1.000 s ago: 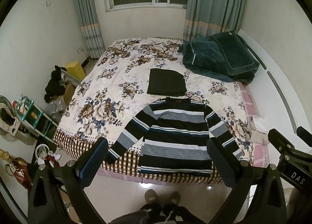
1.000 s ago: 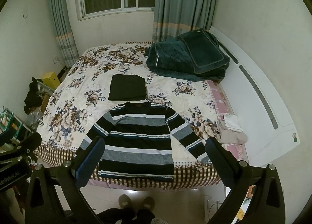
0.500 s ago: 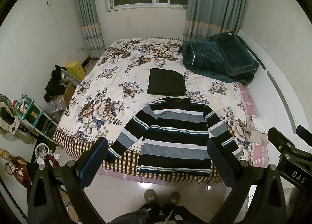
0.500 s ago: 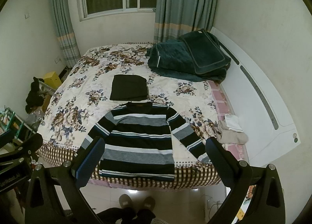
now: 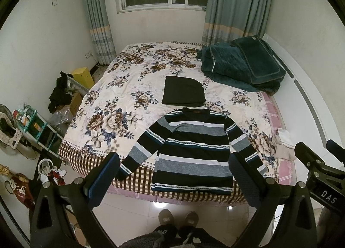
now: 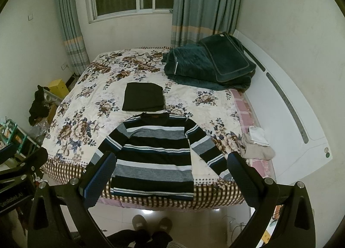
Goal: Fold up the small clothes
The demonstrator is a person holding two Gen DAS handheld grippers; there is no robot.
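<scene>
At the near edge of the bed (image 5: 103,105), a striped sweater (image 5: 194,153) is spread flat, sleeves angled outward, hem toward the person's slippers. No fold appears begun; the approach step is judged to be in hand. Both the left gripper (image 5: 172,174) and the right gripper (image 6: 170,172) are held wide open and empty, well above and short of the sweater. A sleeve cuff would next need to be reached. A folded dark garment (image 5: 183,92) lies just beyond the collar.
</scene>
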